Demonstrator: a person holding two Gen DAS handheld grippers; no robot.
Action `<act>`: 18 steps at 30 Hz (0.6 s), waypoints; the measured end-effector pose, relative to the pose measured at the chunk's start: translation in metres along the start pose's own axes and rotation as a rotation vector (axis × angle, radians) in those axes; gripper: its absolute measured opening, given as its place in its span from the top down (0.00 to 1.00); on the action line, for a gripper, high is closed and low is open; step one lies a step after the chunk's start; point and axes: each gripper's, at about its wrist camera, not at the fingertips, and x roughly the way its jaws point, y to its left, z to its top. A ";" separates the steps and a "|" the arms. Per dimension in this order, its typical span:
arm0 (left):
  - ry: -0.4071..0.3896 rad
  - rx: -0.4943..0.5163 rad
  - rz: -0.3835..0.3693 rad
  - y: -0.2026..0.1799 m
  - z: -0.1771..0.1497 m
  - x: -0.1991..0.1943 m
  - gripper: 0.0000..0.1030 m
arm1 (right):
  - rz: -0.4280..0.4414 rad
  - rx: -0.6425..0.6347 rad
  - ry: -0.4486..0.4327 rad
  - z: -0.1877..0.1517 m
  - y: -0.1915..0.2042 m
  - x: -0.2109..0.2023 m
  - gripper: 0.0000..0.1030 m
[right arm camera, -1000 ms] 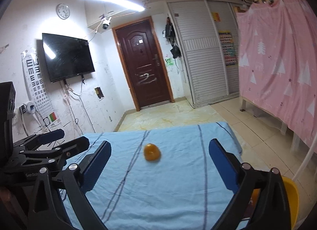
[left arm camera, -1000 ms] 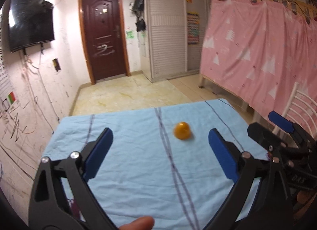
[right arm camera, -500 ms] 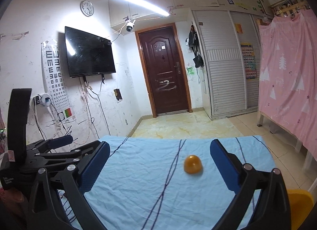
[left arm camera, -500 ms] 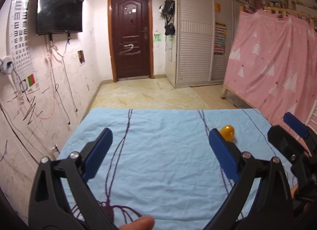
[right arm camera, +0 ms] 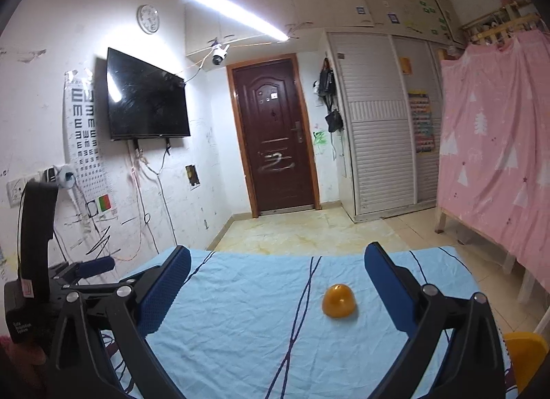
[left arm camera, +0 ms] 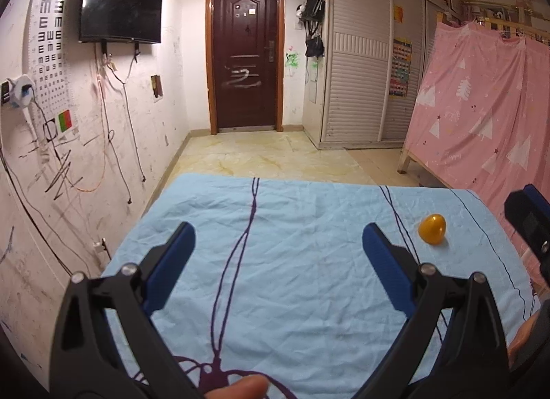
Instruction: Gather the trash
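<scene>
A small orange half-shell [right arm camera: 338,302] lies on the light blue tablecloth [right arm camera: 240,313]. In the right wrist view it sits ahead, a little right of centre between the fingers. My right gripper [right arm camera: 276,261] is open and empty above the table. In the left wrist view the shell [left arm camera: 432,229] lies to the right, outside the right finger. My left gripper [left arm camera: 276,239] is open and empty over the cloth's middle. The right gripper's body [left arm camera: 529,220] shows at the right edge there; the left gripper's body [right arm camera: 44,282] shows at the left of the right wrist view.
A yellow bin [right arm camera: 524,347] stands off the table's right side. A pink curtain over a bed frame [left arm camera: 481,117] lies to the right. A wall with cables and a TV [left arm camera: 120,7] runs along the left. Tiled floor and a door [left arm camera: 245,52] lie beyond the table.
Both cameras have tilted up and swung left. The orange shell has shifted right in both views. Both grippers stay open and empty.
</scene>
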 end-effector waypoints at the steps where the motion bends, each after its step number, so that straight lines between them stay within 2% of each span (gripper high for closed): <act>1: 0.000 -0.002 0.002 0.001 0.000 0.001 0.09 | 0.000 0.004 0.003 -0.001 -0.001 0.002 0.09; 8: 0.004 -0.003 0.030 0.007 -0.004 0.009 0.09 | 0.073 -0.016 -0.015 -0.004 0.003 0.002 0.09; 18: 0.012 -0.013 0.039 0.011 -0.005 0.011 0.09 | 0.145 -0.082 0.027 -0.005 0.021 0.009 0.09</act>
